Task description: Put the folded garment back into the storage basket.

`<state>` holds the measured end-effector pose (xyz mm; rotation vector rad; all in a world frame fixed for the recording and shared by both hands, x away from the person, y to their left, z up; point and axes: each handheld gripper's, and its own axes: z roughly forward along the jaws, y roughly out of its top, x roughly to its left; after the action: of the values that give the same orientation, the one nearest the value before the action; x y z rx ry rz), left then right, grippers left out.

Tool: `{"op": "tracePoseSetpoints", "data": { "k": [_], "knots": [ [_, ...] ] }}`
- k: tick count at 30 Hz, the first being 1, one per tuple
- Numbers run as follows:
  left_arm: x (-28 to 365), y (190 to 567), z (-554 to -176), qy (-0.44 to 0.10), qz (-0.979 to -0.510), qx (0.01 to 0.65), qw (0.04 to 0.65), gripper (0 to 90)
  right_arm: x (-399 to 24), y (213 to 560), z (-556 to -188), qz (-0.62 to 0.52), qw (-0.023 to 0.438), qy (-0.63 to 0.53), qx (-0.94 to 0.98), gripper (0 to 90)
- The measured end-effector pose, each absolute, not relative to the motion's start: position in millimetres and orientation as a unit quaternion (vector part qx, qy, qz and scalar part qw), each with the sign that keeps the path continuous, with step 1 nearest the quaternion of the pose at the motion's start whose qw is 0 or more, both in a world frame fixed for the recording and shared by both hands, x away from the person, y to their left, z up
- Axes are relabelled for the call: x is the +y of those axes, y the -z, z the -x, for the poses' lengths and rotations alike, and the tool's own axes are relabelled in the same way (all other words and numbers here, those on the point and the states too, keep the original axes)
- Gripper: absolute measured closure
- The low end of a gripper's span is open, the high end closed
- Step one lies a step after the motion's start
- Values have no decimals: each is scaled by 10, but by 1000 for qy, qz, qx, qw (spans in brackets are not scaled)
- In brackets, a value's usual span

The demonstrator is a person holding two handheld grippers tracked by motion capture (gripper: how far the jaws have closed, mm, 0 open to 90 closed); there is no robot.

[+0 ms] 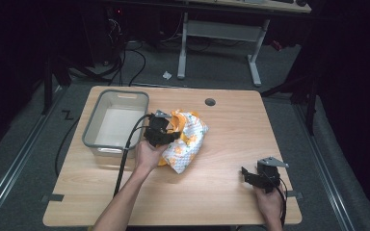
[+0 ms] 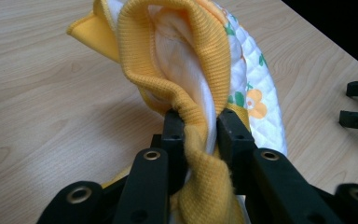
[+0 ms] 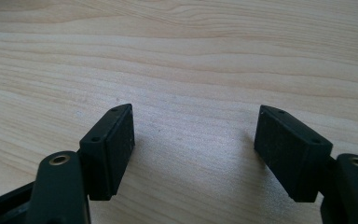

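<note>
1. Left gripper [image 2: 200, 126] clamped on the yellow ribbed hem of a small garment [image 2: 186, 70], fabric bunched tight between the two black jaws.
2. In the high view, same left gripper [image 1: 160, 131] seen at the garment's left edge, held by the left hand [image 1: 147, 155], cable trailing back along the forearm.
3. Garment [image 1: 185, 139] white and quilted with orange flower print and yellow trim, crumpled near the middle of the wooden table [image 1: 221, 192], just right of the grey bin [image 1: 90, 131].
4. Gripped end of the garment lifted, the rest sagging toward the tabletop; whether the lower part touches the wood cannot be told from the left gripper view.
5. Right gripper [image 3: 193, 140] spread wide, nothing between the jaws, bare wood grain beneath.
6. Right gripper [image 1: 250, 177] near the table's front right corner, well apart from the garment, held in the right hand [image 1: 270, 202].
</note>
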<state>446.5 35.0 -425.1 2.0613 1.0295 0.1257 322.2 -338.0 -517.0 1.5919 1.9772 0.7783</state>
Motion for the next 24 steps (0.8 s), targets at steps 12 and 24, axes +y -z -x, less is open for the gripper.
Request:
{"op": "tracePoseSetpoints", "data": {
  "k": [12,24],
  "knots": [
    [484,4100,-4329,-59,-811,405,418,754,-3379,5170,-3221,-583,240,-284,722,291],
    [727,3990,-4225,-60,-792,406,453,753,-3381,5170,-3222,-582,241,-284,723,291]
  ]
}}
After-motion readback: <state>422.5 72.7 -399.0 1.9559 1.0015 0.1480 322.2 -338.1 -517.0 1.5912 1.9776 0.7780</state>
